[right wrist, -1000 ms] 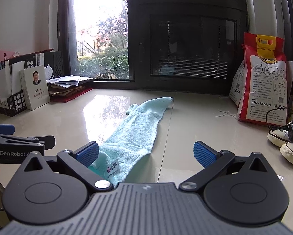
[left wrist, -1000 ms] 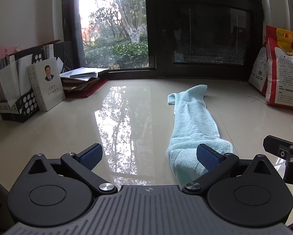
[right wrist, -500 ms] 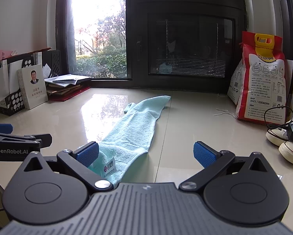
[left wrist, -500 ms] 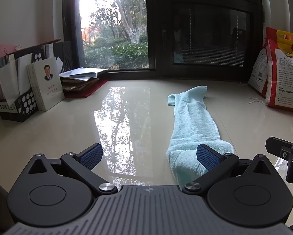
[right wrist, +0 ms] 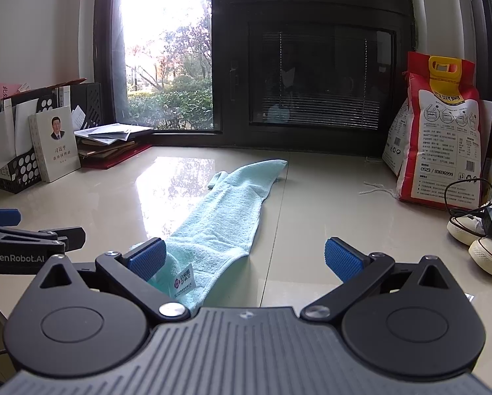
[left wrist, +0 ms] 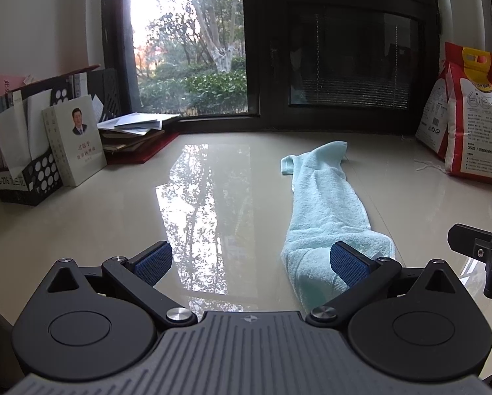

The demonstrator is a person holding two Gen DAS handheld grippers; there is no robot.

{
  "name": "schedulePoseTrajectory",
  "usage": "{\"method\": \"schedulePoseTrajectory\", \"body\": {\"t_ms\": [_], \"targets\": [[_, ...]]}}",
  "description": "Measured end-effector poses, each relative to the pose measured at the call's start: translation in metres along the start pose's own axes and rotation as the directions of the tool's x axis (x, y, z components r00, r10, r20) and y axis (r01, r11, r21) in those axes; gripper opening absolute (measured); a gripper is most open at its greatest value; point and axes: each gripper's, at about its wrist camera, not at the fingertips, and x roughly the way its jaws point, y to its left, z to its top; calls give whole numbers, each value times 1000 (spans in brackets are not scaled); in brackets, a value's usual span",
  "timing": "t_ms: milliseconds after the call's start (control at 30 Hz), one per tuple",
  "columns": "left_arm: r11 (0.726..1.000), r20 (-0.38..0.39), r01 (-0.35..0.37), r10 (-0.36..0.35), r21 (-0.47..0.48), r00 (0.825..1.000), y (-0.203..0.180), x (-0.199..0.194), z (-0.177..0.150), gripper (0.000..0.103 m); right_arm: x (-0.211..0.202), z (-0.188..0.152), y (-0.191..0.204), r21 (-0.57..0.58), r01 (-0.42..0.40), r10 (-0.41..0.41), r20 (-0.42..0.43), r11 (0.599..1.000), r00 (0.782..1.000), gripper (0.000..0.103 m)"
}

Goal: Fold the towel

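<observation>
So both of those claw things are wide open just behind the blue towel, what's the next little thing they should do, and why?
Probably ease both forward and down onto the towel's near end. The left gripper and right gripper both stand open and hold nothing, and the near edge lies between them, partly behind one pad of each. Each needs a corner before any fold can start.
</observation>
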Motion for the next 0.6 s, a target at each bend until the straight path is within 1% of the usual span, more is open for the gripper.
{"method": "schedulePoseTrajectory", "body": {"t_ms": [200,333,600], "targets": [[1000,-3,-3,3,12,1000,0,3,-3,103,2,-2,-1,3,1,-1,-7,1000,1000,103],[1000,-14,3,-3,11,1000,0,7,-3,103,4,-1,-2,5,2,-2,-10,1000,1000,103],[1000,-10,14,-14,15,1000,1,8,-6,103,8,-3,-1,1,-1,1,-19,1000,1000,103]]}}
